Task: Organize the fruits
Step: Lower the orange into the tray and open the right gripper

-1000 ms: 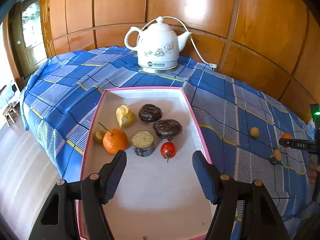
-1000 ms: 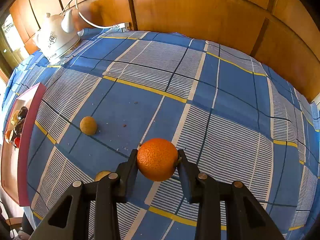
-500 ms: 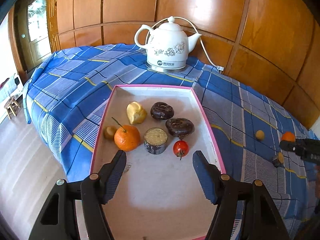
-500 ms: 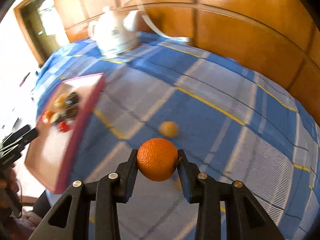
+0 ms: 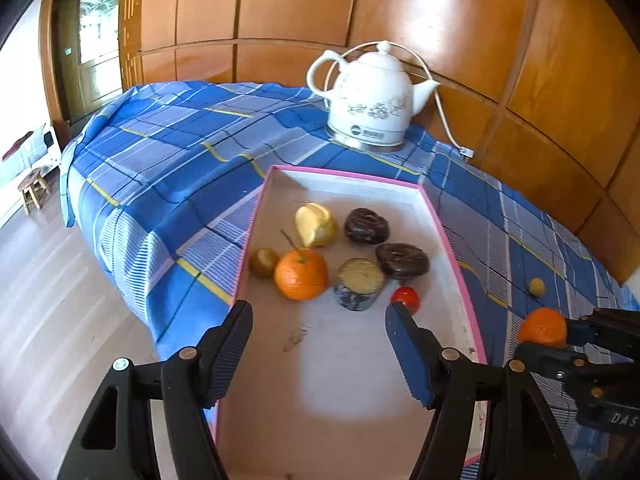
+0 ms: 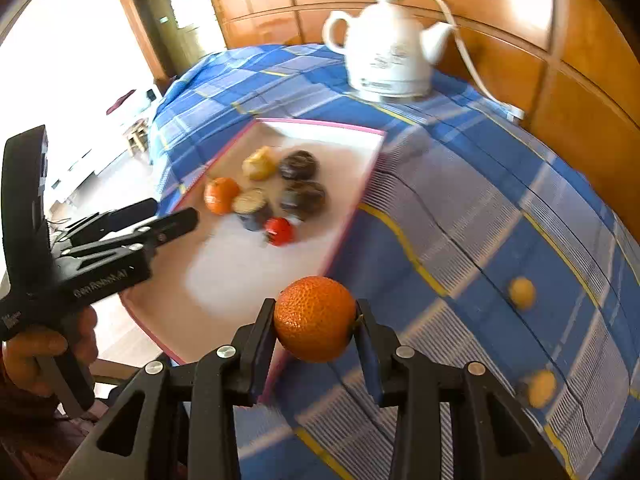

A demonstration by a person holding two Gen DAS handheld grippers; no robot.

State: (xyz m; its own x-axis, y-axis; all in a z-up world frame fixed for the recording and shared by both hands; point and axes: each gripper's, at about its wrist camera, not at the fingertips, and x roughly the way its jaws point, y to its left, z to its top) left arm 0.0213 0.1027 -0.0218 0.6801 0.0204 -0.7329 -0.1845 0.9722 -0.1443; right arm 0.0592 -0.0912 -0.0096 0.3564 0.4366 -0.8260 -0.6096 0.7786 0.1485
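Observation:
My right gripper (image 6: 315,322) is shut on an orange (image 6: 315,317) and holds it in the air just right of the pink-rimmed tray (image 6: 352,216); it also shows in the left wrist view (image 5: 543,327). My left gripper (image 5: 319,328) is open and empty above the tray's near half (image 5: 452,248). In the tray lie an orange with a stem (image 5: 301,274), a yellow fruit (image 5: 316,225), two dark fruits (image 5: 367,225), a small brown fruit (image 5: 264,262), a cut dark fruit (image 5: 359,283) and a small red fruit (image 5: 406,298).
A white electric kettle (image 5: 370,98) with a cord stands behind the tray on the blue checked cloth (image 5: 168,168). Two small yellow fruits (image 6: 522,292) (image 6: 540,388) lie on the cloth to the right. Wood panels back the table. The table's edge drops to the floor at left.
My right gripper has swung left with the orange, from over the cloth to beside the tray. The left gripper has shifted slightly and stays open.

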